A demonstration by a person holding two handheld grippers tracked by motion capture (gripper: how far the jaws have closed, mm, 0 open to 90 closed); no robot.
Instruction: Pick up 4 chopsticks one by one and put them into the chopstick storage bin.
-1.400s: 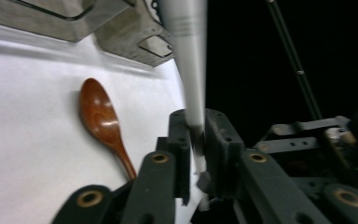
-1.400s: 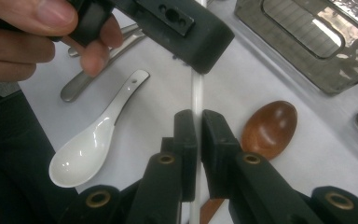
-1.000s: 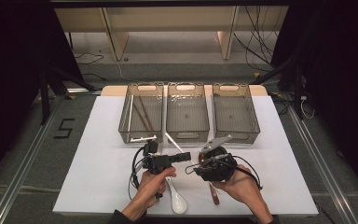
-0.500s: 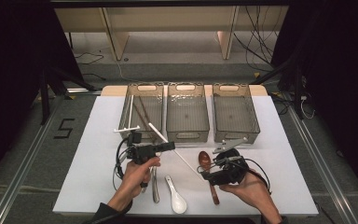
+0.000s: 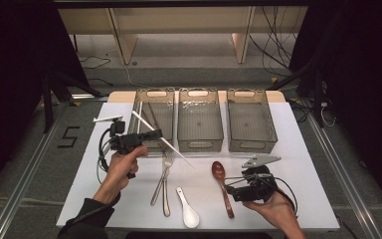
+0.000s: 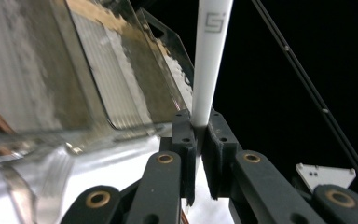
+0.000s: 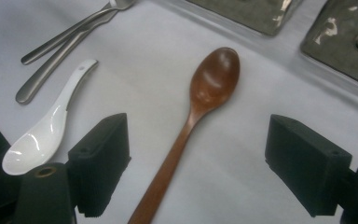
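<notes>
The work in hand is sorting cutlery into the three bins. The left gripper point(image 5: 151, 135) has its jaws pressed on a white chopstick point(image 5: 163, 140) and holds it in the air, just at the near edge of the left bin point(image 5: 142, 107) – this bin already has long sticks inside. I judge the next move is to bring the chopstick over this bin and let it go. The right gripper point(image 7: 198, 168) has just been opening its jaws; they are spread wide now, nothing pinched, and the wooden spoon point(image 7: 200, 105) lies on the white table point(image 5: 298, 149) between them – it probably must come down and close on the handle
</notes>
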